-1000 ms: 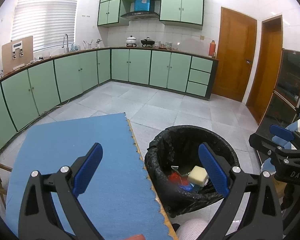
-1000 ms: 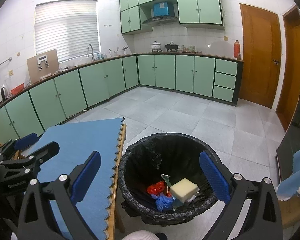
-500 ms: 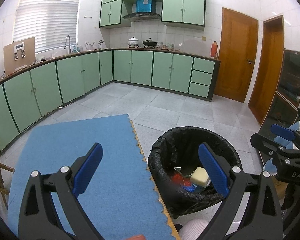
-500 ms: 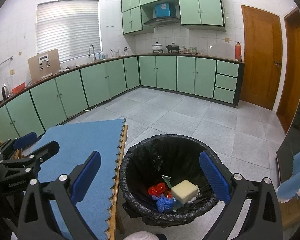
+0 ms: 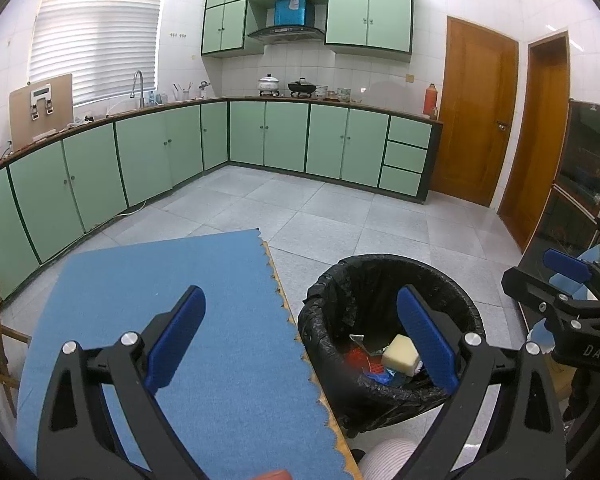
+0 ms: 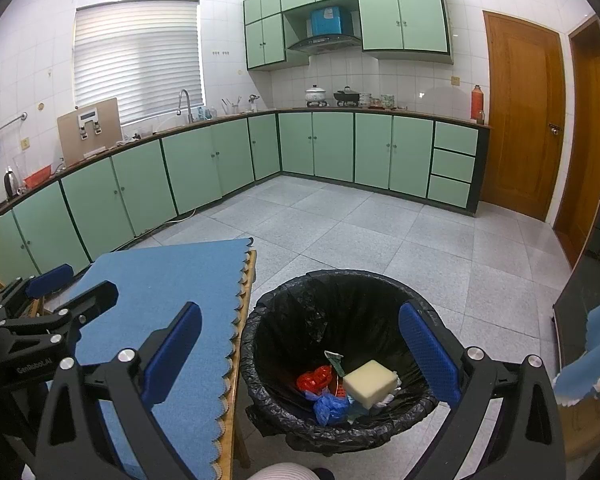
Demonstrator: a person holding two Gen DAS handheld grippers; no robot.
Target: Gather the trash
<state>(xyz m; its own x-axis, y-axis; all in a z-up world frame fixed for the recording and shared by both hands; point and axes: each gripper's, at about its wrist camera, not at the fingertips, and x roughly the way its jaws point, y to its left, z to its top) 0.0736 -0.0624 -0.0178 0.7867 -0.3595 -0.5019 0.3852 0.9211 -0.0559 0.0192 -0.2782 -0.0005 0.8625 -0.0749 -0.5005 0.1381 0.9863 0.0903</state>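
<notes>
A bin lined with a black bag (image 5: 328, 304) (image 6: 260, 324) stands on the floor beside the table. In it lie a pale yellow sponge block (image 5: 400, 355) (image 6: 370, 382), red wrapper scraps (image 6: 315, 376) and a blue plastic scrap (image 6: 330, 406). My left gripper (image 5: 300, 336) is open and empty, held over the table's right edge and the bin. My right gripper (image 6: 300, 352) is open and empty above the bin. Each gripper shows in the other's view: the right one (image 5: 556, 280) and the left one (image 6: 56, 292).
A blue mat (image 5: 180, 320) (image 6: 168, 280) covers the wooden table on the left. Green kitchen cabinets (image 5: 260, 140) line the far walls. Wooden doors (image 5: 476, 112) stand at the right. Grey tiled floor (image 6: 380, 232) lies beyond the bin. A dark glass cabinet (image 5: 584, 168) is at far right.
Both views have shifted slightly, with the bin and mat sitting a little lower and farther. Both grippers stay open and empty.
</notes>
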